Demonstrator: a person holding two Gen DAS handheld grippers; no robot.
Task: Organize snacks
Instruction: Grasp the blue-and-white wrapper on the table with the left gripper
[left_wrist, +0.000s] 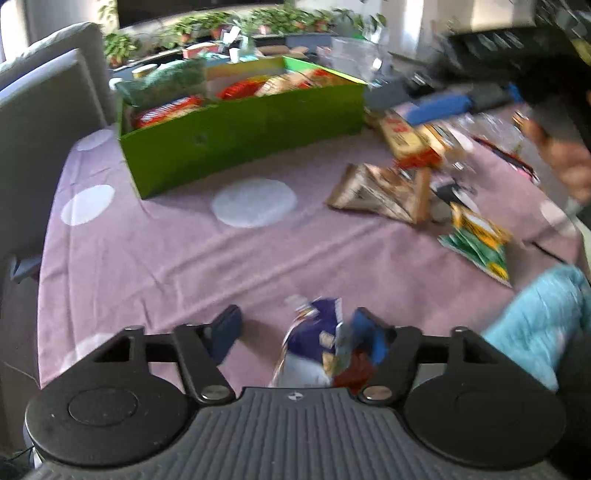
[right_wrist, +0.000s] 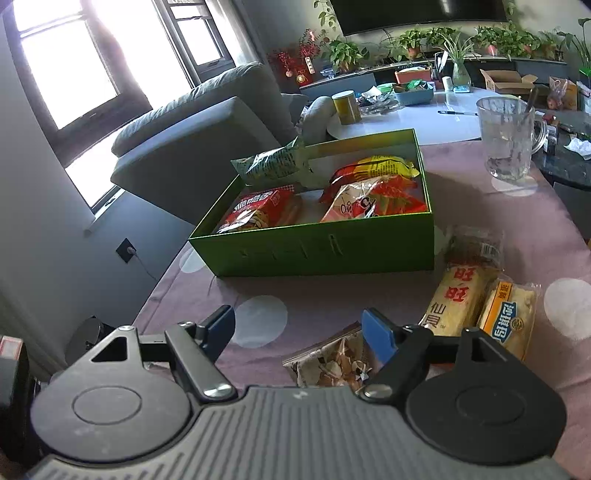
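While the left wrist view is blurring with motion, the left gripper (left_wrist: 295, 328) is hanging low over the mauve dotted tablecloth (left_wrist: 166, 258) with a purple-and-white snack packet (left_wrist: 314, 343) lying between its fingers; the packet is sitting against the right-hand finger (left_wrist: 369, 339) and clear of the other, so the jaws are standing released, gripping nothing. Bare cloth is stretching from the fingers up to the green box (left_wrist: 240, 144), whose near wall is facing the camera; a brown packet (left_wrist: 380, 192) and a green-yellow packet (left_wrist: 480, 247) are lying off to the right, near the table's right edge. In the right wrist view, the right gripper (right_wrist: 299, 328) is standing released over open cloth, with a brown-patterned packet (right_wrist: 332, 365) lying just beside its right finger. The green box (right_wrist: 314, 251) is sitting ahead, holding red snack bags (right_wrist: 373, 199), while two yellow packets (right_wrist: 480, 306) are lying beside its right corner and a glass mug (right_wrist: 506, 140) is standing well behind.
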